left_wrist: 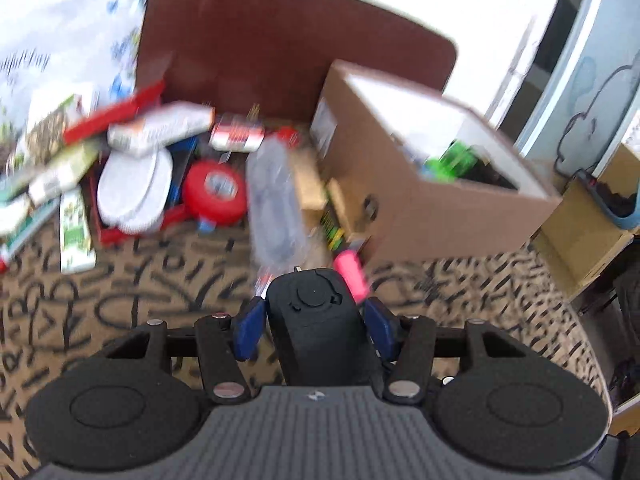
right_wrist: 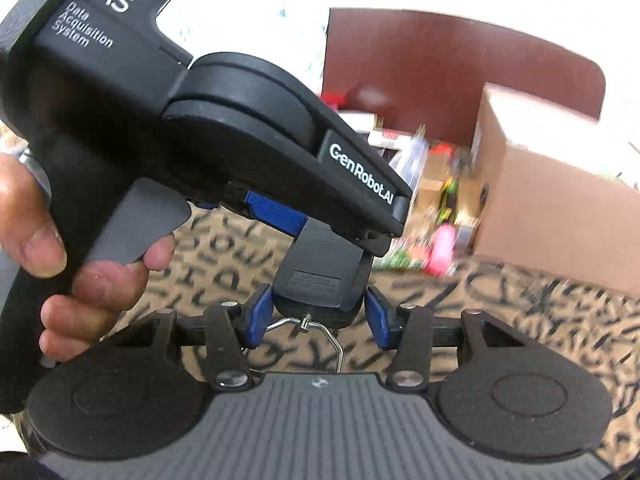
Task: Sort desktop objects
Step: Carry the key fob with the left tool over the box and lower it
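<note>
My left gripper [left_wrist: 316,320] is shut on a black hand-held device [left_wrist: 320,320], a small scale-like body with a round button on top, held above the patterned tabletop. In the right wrist view the same black device [right_wrist: 320,276] hangs from the left gripper's fingers [right_wrist: 280,212], its metal hook [right_wrist: 316,332] at the bottom. My right gripper [right_wrist: 318,316] has its blue pads on both sides of the device's lower end, closed on it. An open cardboard box [left_wrist: 420,160] stands ahead to the right.
A clutter of packets, a red tape roll [left_wrist: 214,192], white discs [left_wrist: 132,184], a clear plastic bottle [left_wrist: 276,200] and a pink cylinder [left_wrist: 352,276] lies before a brown board [left_wrist: 280,40]. More cardboard [left_wrist: 580,236] stands at the right edge.
</note>
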